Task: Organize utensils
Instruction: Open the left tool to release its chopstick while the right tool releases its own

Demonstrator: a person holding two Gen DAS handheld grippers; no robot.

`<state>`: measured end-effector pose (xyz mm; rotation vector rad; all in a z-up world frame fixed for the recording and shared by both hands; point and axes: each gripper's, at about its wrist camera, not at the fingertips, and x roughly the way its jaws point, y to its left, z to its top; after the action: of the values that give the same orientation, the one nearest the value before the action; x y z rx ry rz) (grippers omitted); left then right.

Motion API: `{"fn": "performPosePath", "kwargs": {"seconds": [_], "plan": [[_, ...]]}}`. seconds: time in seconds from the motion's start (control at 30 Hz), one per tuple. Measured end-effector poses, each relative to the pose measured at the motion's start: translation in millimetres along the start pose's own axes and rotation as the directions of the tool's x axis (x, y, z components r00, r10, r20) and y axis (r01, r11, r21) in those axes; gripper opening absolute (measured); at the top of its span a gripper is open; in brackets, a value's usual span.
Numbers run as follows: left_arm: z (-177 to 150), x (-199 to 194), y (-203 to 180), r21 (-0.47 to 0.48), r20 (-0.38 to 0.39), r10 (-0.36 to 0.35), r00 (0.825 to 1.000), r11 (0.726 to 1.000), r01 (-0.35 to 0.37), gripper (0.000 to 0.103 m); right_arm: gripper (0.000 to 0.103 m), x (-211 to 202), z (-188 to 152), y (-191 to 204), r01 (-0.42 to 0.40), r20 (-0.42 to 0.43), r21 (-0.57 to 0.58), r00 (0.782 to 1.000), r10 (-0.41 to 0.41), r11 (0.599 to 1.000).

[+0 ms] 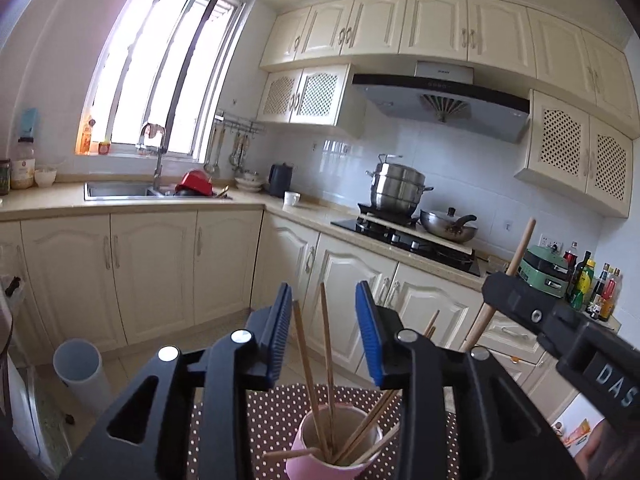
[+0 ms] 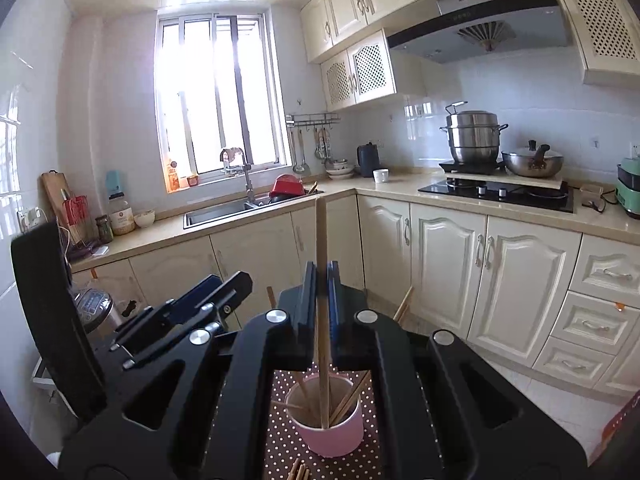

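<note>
The right claw [image 2: 322, 280] pinches a wooden stick [image 2: 321, 240] upright, its lower end already inside the pink cup [image 2: 332, 436] directly below; the left claw [image 1: 324, 320] stands spread around loose chopsticks [image 1: 316, 364] leaning in that cup.

Home kitchen, sink [image 1: 116, 190], stove [image 1: 412, 236], cabinets [image 1: 436, 26]

Pink cup [image 2: 333, 436] on polka-dot cloth [image 2: 286, 440]
</note>
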<state>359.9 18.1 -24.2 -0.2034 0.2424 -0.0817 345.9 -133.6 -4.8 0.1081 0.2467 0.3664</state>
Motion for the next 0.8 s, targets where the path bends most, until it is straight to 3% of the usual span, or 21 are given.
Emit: {"fn": "performPosePath", "kwargs": {"seconds": [0.8], "plan": [[-14.9, -29.5, 14.6, 0.068, -0.089, 0.075, 0.993, 0.995, -0.069, 0.047, 0.006, 16.3, -51.3, -4.7, 0.04, -0.155, 0.049, 0.987, -0.032, 0.998]]}}
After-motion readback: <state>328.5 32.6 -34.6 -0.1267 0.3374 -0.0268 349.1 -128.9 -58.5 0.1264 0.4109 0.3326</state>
